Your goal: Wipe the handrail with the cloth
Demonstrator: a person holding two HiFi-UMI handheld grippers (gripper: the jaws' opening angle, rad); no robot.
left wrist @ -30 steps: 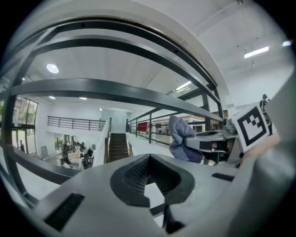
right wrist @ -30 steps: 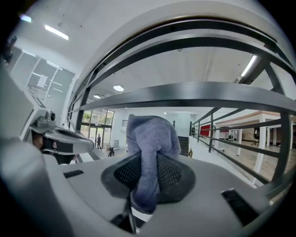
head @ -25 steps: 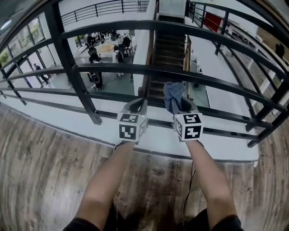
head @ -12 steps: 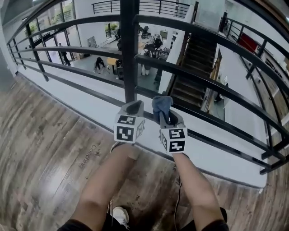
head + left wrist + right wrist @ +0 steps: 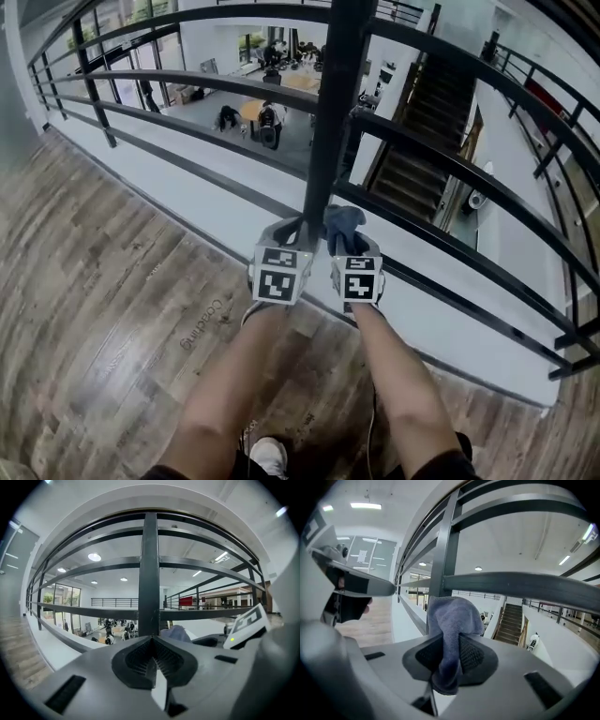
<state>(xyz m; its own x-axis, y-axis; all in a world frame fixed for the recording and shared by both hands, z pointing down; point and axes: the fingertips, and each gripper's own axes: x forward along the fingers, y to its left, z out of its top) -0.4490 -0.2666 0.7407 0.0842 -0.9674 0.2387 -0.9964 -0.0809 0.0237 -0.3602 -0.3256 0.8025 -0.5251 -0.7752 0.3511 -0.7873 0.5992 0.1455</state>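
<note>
Hidden / unclear:
- The top of the handrail (image 5: 211, 82) is cut off by the frame edge in the head view. Only the middle and lower bars show whole.
- The marker cubes cover most of both grippers from above.
- The cloth's (image 5: 343, 222) lower end drops into the jaw throat and goes out of sight.
- Can't tell whether the cloth touches the post (image 5: 330, 103) or any bar. In the right gripper view the cloth (image 5: 452, 620) overlaps the post (image 5: 443, 550), but contact isn't readable.
- The people on the lower floor (image 5: 267, 117) are too small to make out.

Surroundings:
- The black post stands right ahead of both grippers, with horizontal bars running left and right from it.
- A white ledge (image 5: 225, 220) runs under the rail, with wood plank floor (image 5: 103, 281) on the near side.
- A staircase (image 5: 417, 169) is far right beyond the rail.
- A shoe (image 5: 269, 457) shows at the near edge between the forearms.

Grippers:
- The left gripper (image 5: 289, 228) is clenched with nothing in it. Its own view shows the jaws meeting, and it (image 5: 151, 660) is aimed dead at the post (image 5: 149, 573).
- The right gripper (image 5: 349, 240) sits just right of the left one, clamped on the cloth.

Cloth:
- It is blue-grey terry, bunched.
- It stands up out of the right jaws (image 5: 447, 656) with the top flopped over, just right of the post's lower part.
</note>
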